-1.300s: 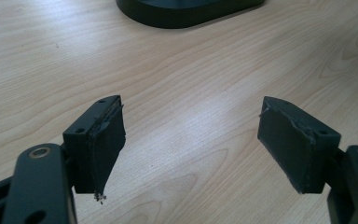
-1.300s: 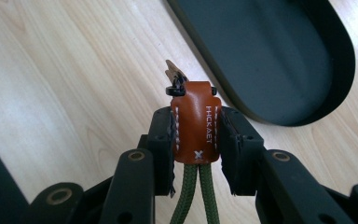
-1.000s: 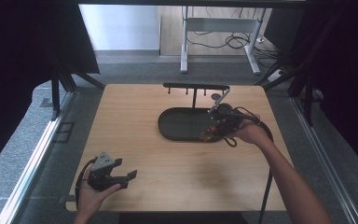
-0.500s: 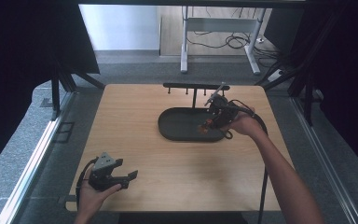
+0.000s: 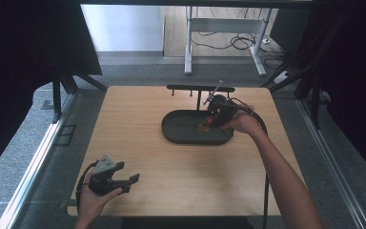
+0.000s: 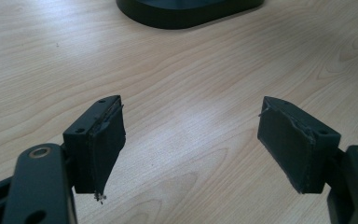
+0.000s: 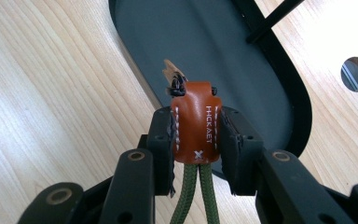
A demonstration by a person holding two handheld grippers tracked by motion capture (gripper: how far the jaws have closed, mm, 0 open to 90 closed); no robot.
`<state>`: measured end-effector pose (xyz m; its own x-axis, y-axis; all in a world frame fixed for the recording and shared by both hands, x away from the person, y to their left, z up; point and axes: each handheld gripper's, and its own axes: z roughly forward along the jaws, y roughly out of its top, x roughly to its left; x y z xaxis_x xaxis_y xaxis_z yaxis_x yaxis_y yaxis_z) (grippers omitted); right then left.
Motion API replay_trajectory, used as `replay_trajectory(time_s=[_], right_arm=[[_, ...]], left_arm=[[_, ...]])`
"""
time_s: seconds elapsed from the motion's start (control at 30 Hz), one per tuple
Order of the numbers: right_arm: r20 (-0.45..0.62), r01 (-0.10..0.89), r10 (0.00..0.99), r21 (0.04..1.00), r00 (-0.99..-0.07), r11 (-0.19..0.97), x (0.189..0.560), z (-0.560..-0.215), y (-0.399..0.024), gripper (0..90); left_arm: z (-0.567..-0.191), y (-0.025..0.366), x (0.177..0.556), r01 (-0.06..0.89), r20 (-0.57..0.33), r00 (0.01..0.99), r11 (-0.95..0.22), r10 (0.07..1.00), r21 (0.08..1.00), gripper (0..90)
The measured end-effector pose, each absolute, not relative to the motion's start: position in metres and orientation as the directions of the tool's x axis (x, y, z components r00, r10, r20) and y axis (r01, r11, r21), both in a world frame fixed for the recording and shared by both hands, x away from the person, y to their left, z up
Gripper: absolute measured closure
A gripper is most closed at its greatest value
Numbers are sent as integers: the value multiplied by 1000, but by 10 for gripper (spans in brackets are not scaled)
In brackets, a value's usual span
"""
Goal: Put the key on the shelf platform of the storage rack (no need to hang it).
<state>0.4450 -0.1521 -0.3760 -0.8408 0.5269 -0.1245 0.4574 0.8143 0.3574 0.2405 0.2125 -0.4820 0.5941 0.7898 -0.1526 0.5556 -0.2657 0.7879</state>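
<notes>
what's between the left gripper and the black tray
Bare wooden table: in the left gripper view, nothing lies between the left gripper and the black tray.

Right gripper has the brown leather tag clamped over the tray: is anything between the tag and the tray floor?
Nothing visible. The right gripper is shut on the leather tag, held above the near rim of the black tray, whose floor looks bare. The thin black stand is at the tray's far side.

Left gripper [image 5: 132,180] jaws wide apart; right gripper [image 7: 196,135] clamped, arm outstretched.
</notes>
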Motion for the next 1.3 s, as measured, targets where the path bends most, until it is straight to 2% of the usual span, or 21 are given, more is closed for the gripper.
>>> replay_trajectory(time_s=[1.3], right_arm=[[-143, 432, 506, 359, -851, 828, 485, -410, -132, 672]], left_arm=[[-482, 220, 241, 556, -158, 588, -255, 794, 791, 232]])
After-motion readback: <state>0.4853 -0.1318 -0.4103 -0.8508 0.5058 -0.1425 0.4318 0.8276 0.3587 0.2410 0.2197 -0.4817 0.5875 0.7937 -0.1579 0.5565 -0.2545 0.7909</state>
